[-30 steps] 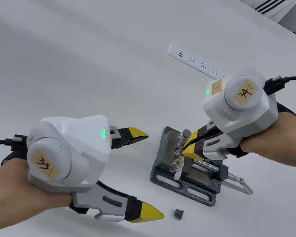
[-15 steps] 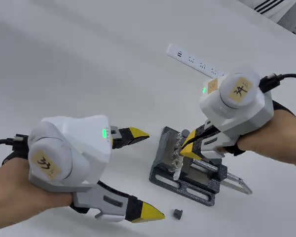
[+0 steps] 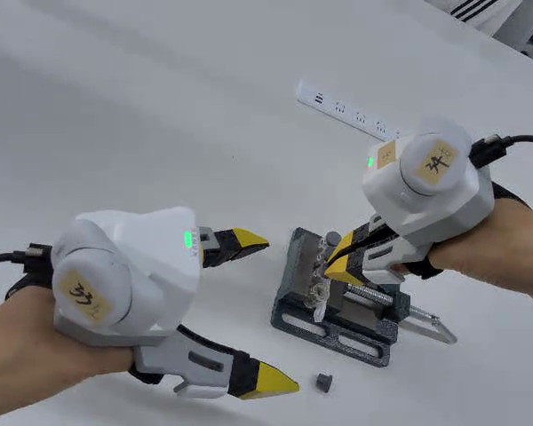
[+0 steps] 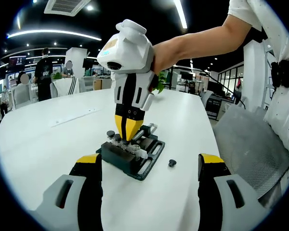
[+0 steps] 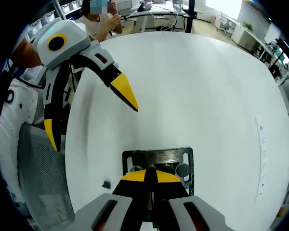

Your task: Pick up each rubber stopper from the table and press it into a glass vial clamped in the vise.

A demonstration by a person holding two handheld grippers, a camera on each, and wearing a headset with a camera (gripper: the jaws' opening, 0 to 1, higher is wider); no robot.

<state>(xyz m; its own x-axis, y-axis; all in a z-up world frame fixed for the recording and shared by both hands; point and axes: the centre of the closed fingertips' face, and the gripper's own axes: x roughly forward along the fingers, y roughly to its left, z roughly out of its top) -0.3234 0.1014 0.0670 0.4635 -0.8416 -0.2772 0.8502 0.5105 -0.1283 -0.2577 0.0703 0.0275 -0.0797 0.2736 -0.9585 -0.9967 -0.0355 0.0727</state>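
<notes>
The left gripper (image 3: 265,311), a white two-jaw tool with yellow-tipped black jaws, hovered above the white table (image 3: 160,106) at the near left. Its jaws were spread wide and held nothing. In the left gripper view its 2 jaws framed the dark grey metal vise (image 4: 135,162), which stood on the table just right of it.

The right gripper (image 3: 334,264), of the same make, pointed steeply down from the right onto the top of the vise. Its yellow tips were brought together with barely a slit between them; whether anything was pinched there could not be told.

The clear glass vials (image 3: 318,288) stood in a row, clamped in the vise. 1 dark grey rubber stopper (image 3: 334,238) sat on the vial at the far end of the row, just beside the right gripper's tips. A 2nd small dark rubber stopper (image 3: 323,382) lay loose on the table by the vise's near side, apart from both grippers. A long white power strip (image 3: 346,111) lay on the table well beyond the vise.
</notes>
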